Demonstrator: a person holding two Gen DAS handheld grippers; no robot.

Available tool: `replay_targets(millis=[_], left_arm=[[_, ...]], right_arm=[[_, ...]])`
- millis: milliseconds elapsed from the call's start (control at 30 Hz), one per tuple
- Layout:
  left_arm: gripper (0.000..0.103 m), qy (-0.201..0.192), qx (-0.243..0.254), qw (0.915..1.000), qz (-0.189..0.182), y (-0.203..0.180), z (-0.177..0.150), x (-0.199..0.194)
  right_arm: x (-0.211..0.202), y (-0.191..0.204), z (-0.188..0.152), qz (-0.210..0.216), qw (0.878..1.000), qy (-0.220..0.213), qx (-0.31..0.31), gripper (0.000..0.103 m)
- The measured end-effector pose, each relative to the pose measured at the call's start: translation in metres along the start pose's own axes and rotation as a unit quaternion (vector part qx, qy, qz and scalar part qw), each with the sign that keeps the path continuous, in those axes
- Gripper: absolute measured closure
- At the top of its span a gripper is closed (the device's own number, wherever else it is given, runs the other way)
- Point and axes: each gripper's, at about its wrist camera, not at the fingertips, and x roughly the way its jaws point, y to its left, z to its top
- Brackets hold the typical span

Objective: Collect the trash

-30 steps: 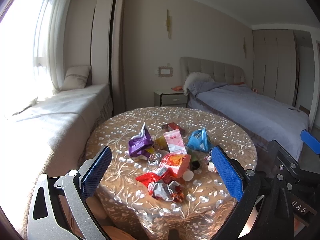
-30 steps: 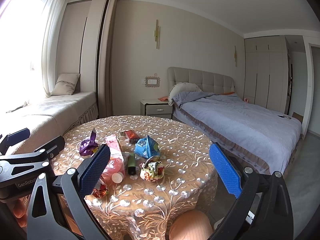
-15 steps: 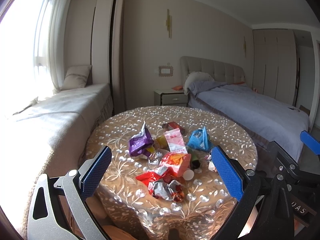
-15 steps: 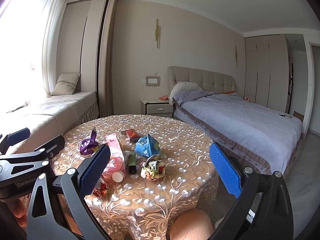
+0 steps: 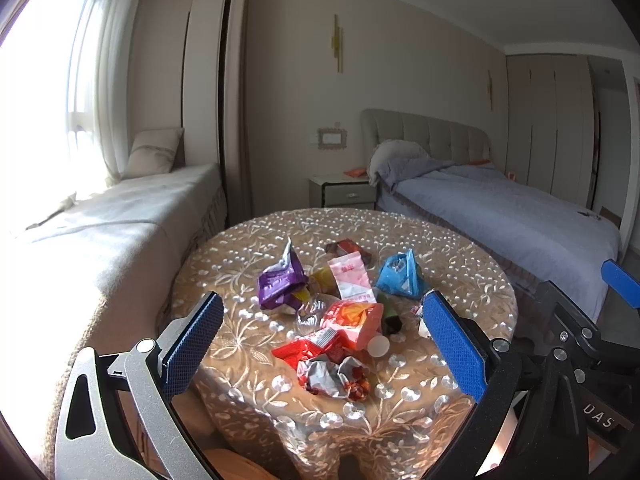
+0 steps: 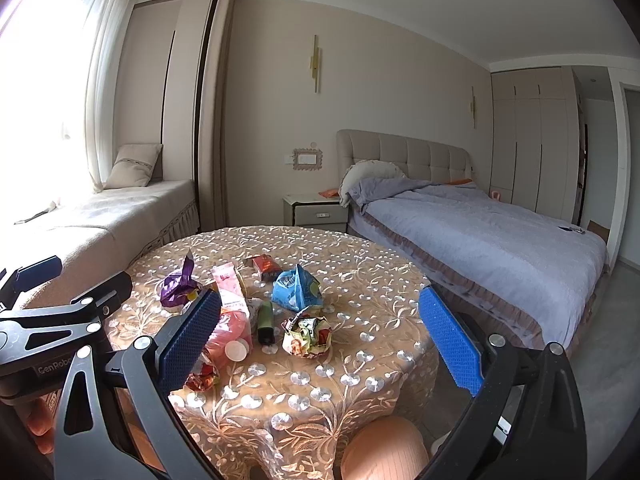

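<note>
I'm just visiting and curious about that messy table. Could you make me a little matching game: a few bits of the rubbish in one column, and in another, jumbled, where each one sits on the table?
Things:
1. purple wrapper
2. blue packet
3. crumpled silver wrapper
4. dark red packet

Places, as the left camera sees them:
A. nearest the camera, at the front of the pile
B. at the far end of the pile, towards the bed
C. on the left side of the pile
D. on the right side of the pile

Pairs: 1-C, 2-D, 3-A, 4-B
</note>
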Motion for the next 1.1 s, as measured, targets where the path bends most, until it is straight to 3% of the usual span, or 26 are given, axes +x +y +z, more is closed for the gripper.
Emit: replay_targets(millis=[900,1100], left_arm=[[0.005,0.017,-0.003,0.9997,0.017,0.001,-0.007,0.014],[0.005,0.046,-0.002,0.9989,0.006,0.001,-0.019,0.039]], right_arm=[[0.014,0.004,-0.005,0.012,1.0,0.015,-0.017,0.004],[0.034,0.007,-0.017,0.019,0.999,0.022,-0.038,0.004]])
